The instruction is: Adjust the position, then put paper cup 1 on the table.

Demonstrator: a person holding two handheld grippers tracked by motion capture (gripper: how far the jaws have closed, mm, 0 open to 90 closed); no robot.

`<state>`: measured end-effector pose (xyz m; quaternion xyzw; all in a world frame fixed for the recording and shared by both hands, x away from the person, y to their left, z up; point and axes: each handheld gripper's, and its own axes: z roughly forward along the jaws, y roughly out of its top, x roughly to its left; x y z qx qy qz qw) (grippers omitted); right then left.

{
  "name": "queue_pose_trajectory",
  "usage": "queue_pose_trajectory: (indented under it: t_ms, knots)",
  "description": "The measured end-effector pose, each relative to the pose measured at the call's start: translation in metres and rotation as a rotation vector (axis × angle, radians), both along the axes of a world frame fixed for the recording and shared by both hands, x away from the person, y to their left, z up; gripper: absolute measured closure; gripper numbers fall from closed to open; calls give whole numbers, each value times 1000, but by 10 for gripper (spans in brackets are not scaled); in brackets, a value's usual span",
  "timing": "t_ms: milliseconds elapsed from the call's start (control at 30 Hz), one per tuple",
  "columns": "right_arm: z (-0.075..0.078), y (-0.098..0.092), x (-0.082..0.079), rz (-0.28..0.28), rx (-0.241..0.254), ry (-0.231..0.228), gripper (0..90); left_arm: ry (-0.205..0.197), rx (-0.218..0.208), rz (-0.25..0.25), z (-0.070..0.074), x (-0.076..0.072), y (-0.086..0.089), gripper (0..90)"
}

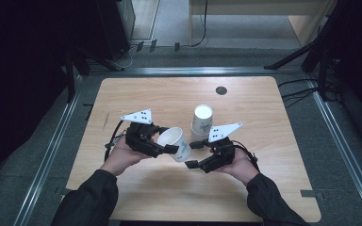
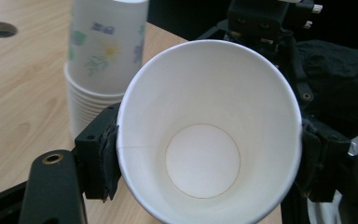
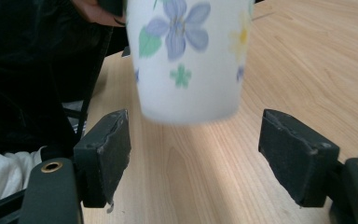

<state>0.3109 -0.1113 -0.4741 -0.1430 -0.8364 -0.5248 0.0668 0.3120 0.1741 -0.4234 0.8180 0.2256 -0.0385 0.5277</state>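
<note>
Count of items on and over the wooden table [image 1: 141,94]:

Paper cups, loose: one, the flower-printed cup [image 1: 175,142] with a white inside, held clear of the tabletop.

Paper cup stacks: one stack [image 1: 201,122], standing upright. The number of cups in it cannot be fixed (the left gripper view shows a run of nested rims low on its side, too close-set to count reliably).

Grippers: two, the left gripper [image 1: 162,142] and the right gripper [image 1: 194,154], each with two black jaws and one grey three-cornered plate.

Hands: two, one per gripper.

Round holes in the tabletop: one [image 1: 221,90].
</note>
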Motion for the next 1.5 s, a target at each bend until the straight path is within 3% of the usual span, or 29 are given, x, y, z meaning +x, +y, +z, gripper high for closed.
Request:
queue_pose_trajectory:
  t_ms: [133, 300, 433, 533, 567, 700, 933, 1100, 1267, 1500]
  knots:
    - [1, -4, 1, -15, 1, -4, 255, -6, 2, 35, 4, 3, 14, 235]
    - [2, -10, -1, -60, -21, -26, 240, -12, 37, 72, 5, 6, 27, 235]
    - [2, -13, -4, -103, -45, -65, 214, 7, 78, 118, 4, 11, 39, 236]
    - [1, -15, -7, -114, -79, -74, 214, 24, 87, 137, 2, 14, 42, 237]
    - [0, -16, -9, -127, -117, -70, 215, 24, 112, 154, 1, 16, 42, 238]
    - [-1, -18, -14, -169, -151, -81, 214, 18, 168, 165, -3, 19, 47, 238]
    - [-7, -28, -15, -232, -227, -92, 208, 9, 207, 200, -6, 26, 58, 238]
    - [-10, -32, -9, -235, -212, -60, 207, 1, 241, 243, -12, 34, 69, 238]
    - [-12, -32, -8, -237, -223, -76, 207, 8, 291, 288, -23, 44, 78, 237]
    - [-14, -34, -5, -238, -227, -62, 204, -10, 341, 358, -31, 53, 89, 238]
